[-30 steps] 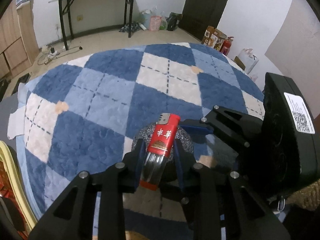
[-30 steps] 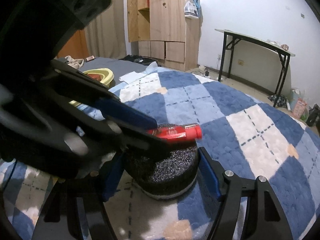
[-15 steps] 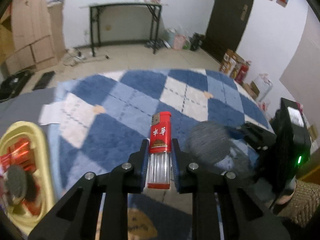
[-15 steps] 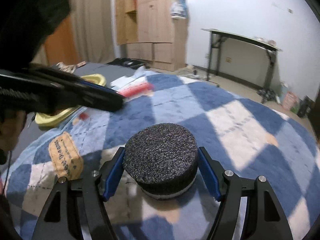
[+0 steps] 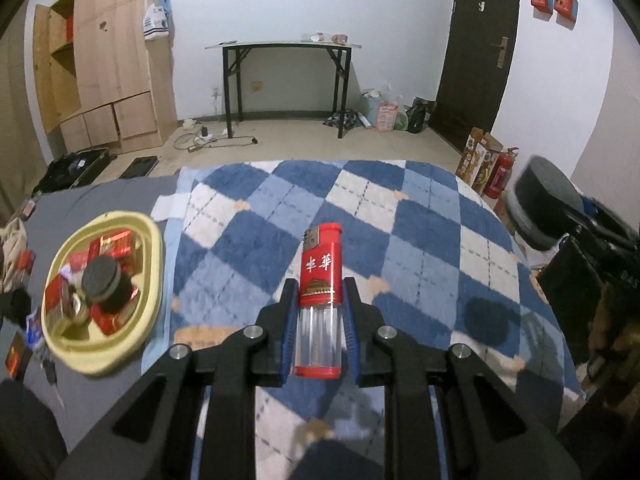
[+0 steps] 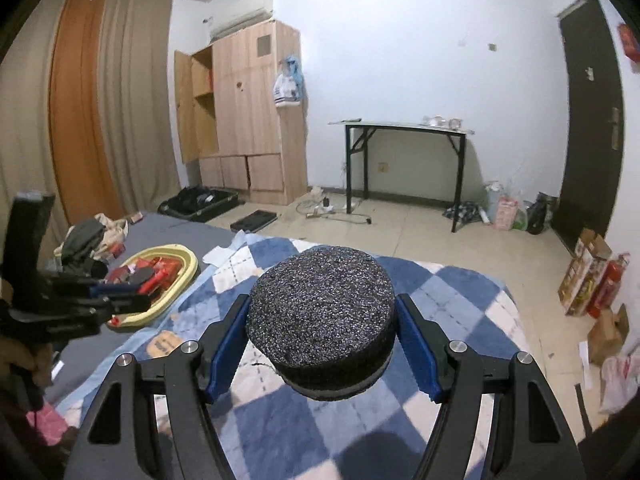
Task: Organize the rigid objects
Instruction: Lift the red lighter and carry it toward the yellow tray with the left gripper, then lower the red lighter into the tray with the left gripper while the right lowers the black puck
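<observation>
My left gripper [image 5: 319, 312] is shut on a red lighter [image 5: 320, 280] with a clear base, held upright above the blue checked blanket [image 5: 420, 240]. My right gripper [image 6: 322, 340] is shut on a round black sponge puck [image 6: 320, 312], lifted above the blanket [image 6: 460, 300]; the puck also shows at the right edge of the left wrist view [image 5: 540, 208]. A yellow tray [image 5: 154, 280] to the left holds red boxes and another black puck [image 5: 100, 280]. The tray also shows in the right wrist view [image 6: 188, 268], with the left gripper [image 6: 116, 300] in front of it.
The grey bed sheet [image 5: 100, 384] lies under the tray. Clothes and small items [image 6: 92, 240] lie beyond the tray. A black table [image 5: 284, 80], a wooden wardrobe [image 5: 112, 80] and a dark door [image 5: 476, 48] stand across the room. Boxes and a fire extinguisher [image 5: 500, 172] stand by the bed's right.
Both grippers have lifted away from the blanket and tilted up toward the room. The left one with the lighter has swung left toward the tray. The right one carries the puck up.
</observation>
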